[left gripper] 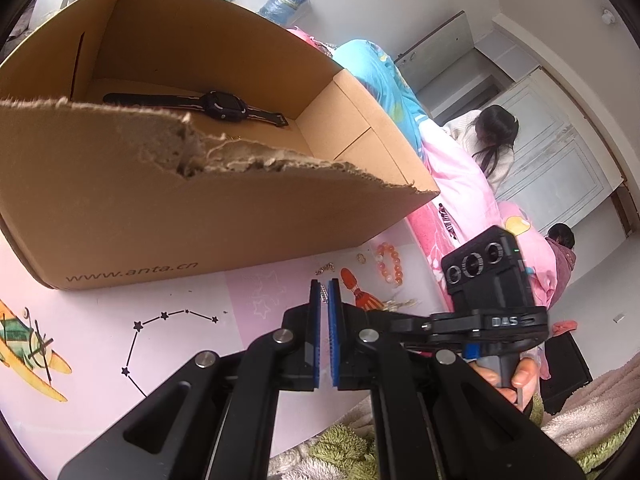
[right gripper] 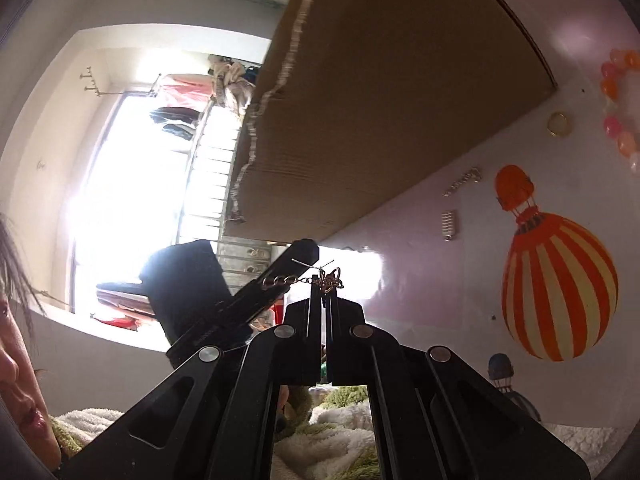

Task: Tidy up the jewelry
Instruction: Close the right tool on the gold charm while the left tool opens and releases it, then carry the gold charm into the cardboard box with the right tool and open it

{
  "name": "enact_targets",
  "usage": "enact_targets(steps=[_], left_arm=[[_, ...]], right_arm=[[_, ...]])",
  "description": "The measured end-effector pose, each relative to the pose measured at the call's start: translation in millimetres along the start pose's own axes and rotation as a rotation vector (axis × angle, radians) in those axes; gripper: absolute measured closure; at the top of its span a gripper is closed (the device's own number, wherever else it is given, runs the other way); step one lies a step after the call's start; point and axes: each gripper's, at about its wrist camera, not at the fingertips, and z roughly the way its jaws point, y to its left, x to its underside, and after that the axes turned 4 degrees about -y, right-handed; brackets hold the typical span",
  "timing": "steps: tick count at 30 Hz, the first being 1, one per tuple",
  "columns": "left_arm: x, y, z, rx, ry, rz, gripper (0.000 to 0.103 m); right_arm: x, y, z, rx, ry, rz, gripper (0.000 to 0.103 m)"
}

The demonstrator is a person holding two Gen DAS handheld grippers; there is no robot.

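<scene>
My right gripper (right gripper: 324, 298) is shut on a thin gold chain (right gripper: 326, 278) with a small pendant at its tips. The chain runs taut across to my left gripper (left gripper: 325, 286), which is shut on its other end; that grip shows side-on in the right wrist view. Just beyond stands a torn cardboard box (left gripper: 224, 216) with a black watch (left gripper: 224, 106) on its floor. On the pink mat (left gripper: 100, 312) by the box lie an orange-and-pink bead bracelet (left gripper: 388, 266), a gold ring (right gripper: 558, 124) and two small silver pieces (right gripper: 450, 226). The right gripper's camera housing (left gripper: 480, 268) sits close at my right.
The mat carries an orange hot-air balloon print (right gripper: 556, 288). A bed with pink and blue quilts (left gripper: 452, 176) lies behind the box. One person (left gripper: 496, 132) sits by white doors and another (left gripper: 560, 236) is lower down. A green shaggy rug (left gripper: 344, 448) borders the mat.
</scene>
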Motion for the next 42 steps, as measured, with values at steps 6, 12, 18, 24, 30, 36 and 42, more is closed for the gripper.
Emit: enact_targets(steps=[6,12,18,24,30,36,42], left_arm=[[3.5,1.6,0.5,0.000,0.013,-0.001,0.100],[4.9,0.7,4.0,-0.024,0.021,0.015,0.097],[6.3,-10.1,1.4,-0.074,0.008,0.099,0.095],[21.4,-32.4,30.3,-0.173,0.037,0.281,0.083],[32.9,-53.2,77.9,-0.262,0.075,0.487,0.075],[38.6,-66.0,93.5,-0.337,0.068,0.607,0.075],[38.3,-69.9,97.0,-0.387,0.088,0.642,0.077]], right_arm=[[3.0,16.5,-11.5,0.122,-0.064,-0.156,0.103],[21.1,54.8,-25.4,0.137,-0.118,-0.358,0.103],[26.7,93.5,-62.4,0.202,-0.224,-0.585,0.103],[12.6,83.1,-66.0,0.300,-0.285,-0.591,0.103],[24.8,96.8,-44.2,0.376,-0.342,-0.634,0.103],[23.6,86.4,-44.6,0.419,-0.366,-0.610,0.103],[19.1,80.6,-52.1,0.410,-0.383,-0.588,0.103]])
